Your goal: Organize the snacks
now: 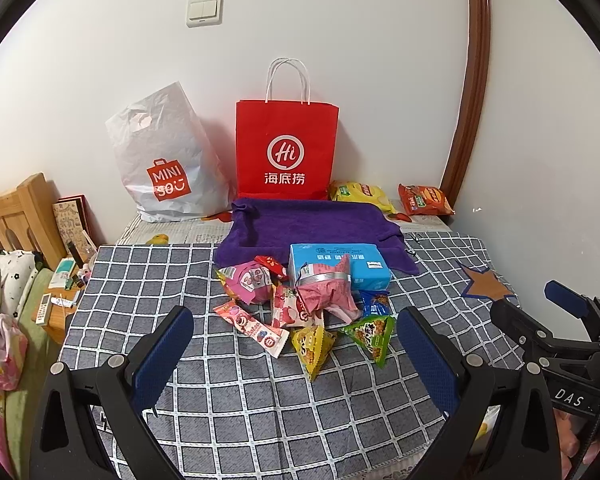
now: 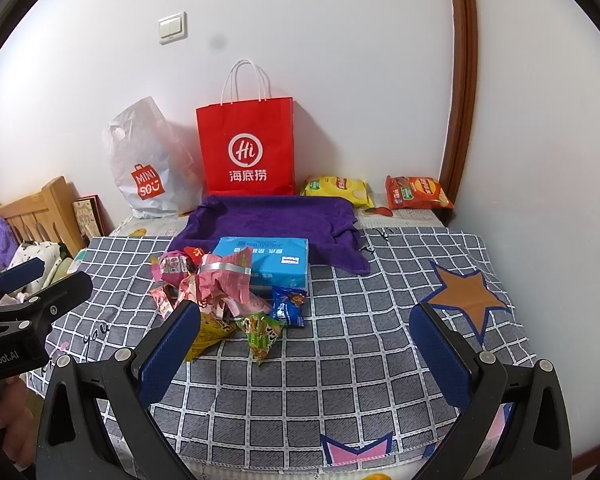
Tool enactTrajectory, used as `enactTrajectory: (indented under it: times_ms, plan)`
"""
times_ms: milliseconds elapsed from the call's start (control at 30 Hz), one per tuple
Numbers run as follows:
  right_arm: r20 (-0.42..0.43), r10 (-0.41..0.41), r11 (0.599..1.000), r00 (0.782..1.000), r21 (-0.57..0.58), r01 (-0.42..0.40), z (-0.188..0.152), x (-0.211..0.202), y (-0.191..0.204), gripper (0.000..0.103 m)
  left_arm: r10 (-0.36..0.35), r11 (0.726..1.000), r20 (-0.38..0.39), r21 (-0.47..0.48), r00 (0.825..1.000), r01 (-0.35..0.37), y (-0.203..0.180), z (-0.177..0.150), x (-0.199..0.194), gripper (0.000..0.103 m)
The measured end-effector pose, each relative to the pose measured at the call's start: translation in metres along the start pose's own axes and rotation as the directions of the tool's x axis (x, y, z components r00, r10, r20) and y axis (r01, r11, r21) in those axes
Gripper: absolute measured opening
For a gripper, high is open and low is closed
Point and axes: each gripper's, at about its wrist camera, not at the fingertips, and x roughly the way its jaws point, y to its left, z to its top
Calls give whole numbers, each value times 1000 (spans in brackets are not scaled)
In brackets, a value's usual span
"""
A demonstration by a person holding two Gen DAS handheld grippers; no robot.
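Both the left tongs [image 1: 294, 356] and right tongs [image 2: 306, 344] gape wide and empty over the checked surface [image 2: 360, 360], the snack pile [image 1: 300, 304] at 12 o'clock of the left, 10 o'clock of the right.

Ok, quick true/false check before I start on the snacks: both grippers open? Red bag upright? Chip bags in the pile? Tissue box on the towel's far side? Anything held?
1. Both the left gripper and the right gripper are open. True.
2. The red bag stands upright at the wall. True.
3. The yellow chips and orange chips lie in the snack pile. False: they lie apart, near the wall.
4. The blue tissue box is behind the purple towel. False: it sits at the towel's near edge.
5. A gripper holds a snack. False: both are empty.
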Motion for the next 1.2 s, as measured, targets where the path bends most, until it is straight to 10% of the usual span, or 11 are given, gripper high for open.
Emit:
enactTrajectory:
  times_ms: [667,1200]
  plan:
    - [-8,25,1000,1000,-9,-25,0,13,3,103,-20,1000,5,9,1000,20,-4,1,6,102]
    - [-84,37,999,996,-29,-40,-5,92,-5,103,3,996,-104,-86,995,-12,41,-9,93,100]
